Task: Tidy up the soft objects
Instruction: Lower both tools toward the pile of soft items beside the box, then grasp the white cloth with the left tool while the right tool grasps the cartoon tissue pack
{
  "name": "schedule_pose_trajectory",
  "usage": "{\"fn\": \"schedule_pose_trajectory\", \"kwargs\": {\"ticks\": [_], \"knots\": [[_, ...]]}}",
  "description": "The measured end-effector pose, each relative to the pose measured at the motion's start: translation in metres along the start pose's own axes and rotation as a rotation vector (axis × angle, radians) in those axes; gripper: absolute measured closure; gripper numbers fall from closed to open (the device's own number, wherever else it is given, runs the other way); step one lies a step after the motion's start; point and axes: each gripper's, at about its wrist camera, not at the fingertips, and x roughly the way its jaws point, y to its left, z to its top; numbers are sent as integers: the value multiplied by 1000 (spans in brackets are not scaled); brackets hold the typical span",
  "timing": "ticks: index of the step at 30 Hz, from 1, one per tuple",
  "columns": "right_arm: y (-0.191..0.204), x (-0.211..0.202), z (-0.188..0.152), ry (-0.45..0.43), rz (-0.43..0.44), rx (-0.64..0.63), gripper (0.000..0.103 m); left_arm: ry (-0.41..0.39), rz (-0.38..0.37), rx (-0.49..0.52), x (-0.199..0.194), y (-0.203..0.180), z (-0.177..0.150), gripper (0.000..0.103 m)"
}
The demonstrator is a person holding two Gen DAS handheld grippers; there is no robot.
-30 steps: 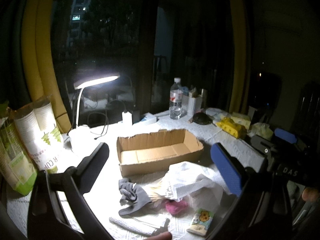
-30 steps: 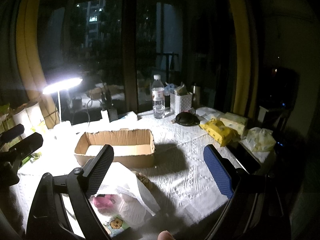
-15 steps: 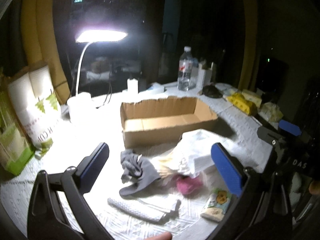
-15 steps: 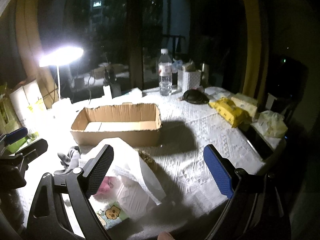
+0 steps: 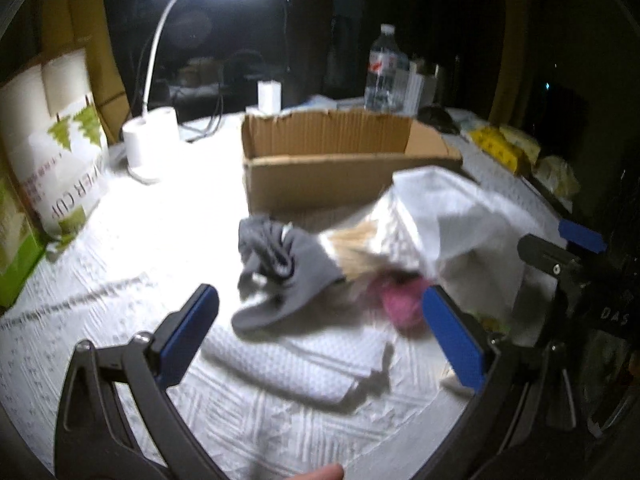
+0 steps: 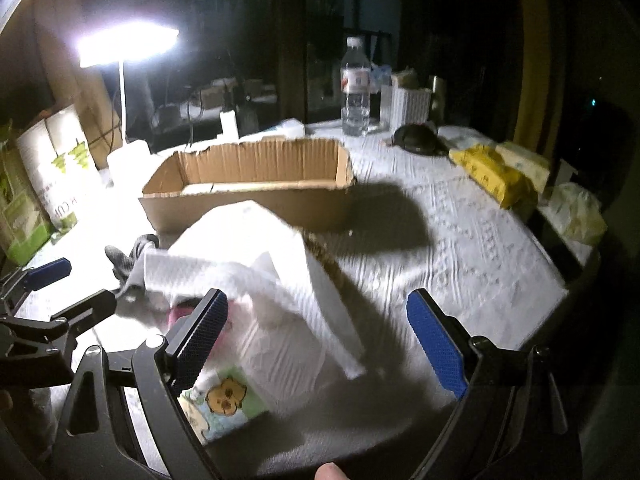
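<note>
An open cardboard box (image 5: 340,160) stands mid-table; it also shows in the right wrist view (image 6: 248,188). In front of it lie a crumpled grey cloth (image 5: 276,272), a folded white towel (image 5: 296,364), a pink soft item (image 5: 400,300), and a big white cloth (image 5: 452,220) draped over a tan brush-like thing (image 5: 356,248). The white cloth (image 6: 256,264) fills the right wrist view, with a cartoon tissue pack (image 6: 220,404) below it. My left gripper (image 5: 320,336) is open above the towel. My right gripper (image 6: 320,340) is open above the white cloth.
A lit desk lamp (image 5: 160,60), a paper-cup sack (image 5: 60,152), a water bottle (image 6: 354,88), a white holder (image 6: 410,108), a dark round object (image 6: 416,140), and yellow wipe packs (image 6: 496,172) stand around the table. The table's right edge (image 6: 560,280) drops into darkness.
Both grippers have dropped lower and tilted down toward the pile of soft items. The box and cloths now look nearer. Nothing on the table has moved.
</note>
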Motion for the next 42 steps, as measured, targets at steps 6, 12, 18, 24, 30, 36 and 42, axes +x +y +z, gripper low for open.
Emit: {"fn": "schedule_pose_trajectory", "kwargs": {"ticks": [6, 12, 18, 24, 30, 36, 42], "knots": [[14, 2, -18, 32, 45, -24, 9, 73, 0, 4, 9, -1, -17, 1], [30, 10, -33, 85, 107, -60, 9, 104, 1, -4, 12, 0, -27, 1], [41, 20, -42, 139, 198, -86, 9, 116, 26, -14, 16, 7, -28, 1], [51, 34, -52, 205, 248, -136, 9, 146, 47, 5, 30, 7, -21, 1], [47, 39, -53, 208, 256, -153, 25, 208, 44, 47, 47, -1, -21, 1], [43, 37, -51, 192, 279, -155, 25, 215, 69, 95, 51, -8, -22, 16], [42, 31, -46, 167, 283, -153, 25, 196, 63, 104, 43, -7, -20, 60]]}}
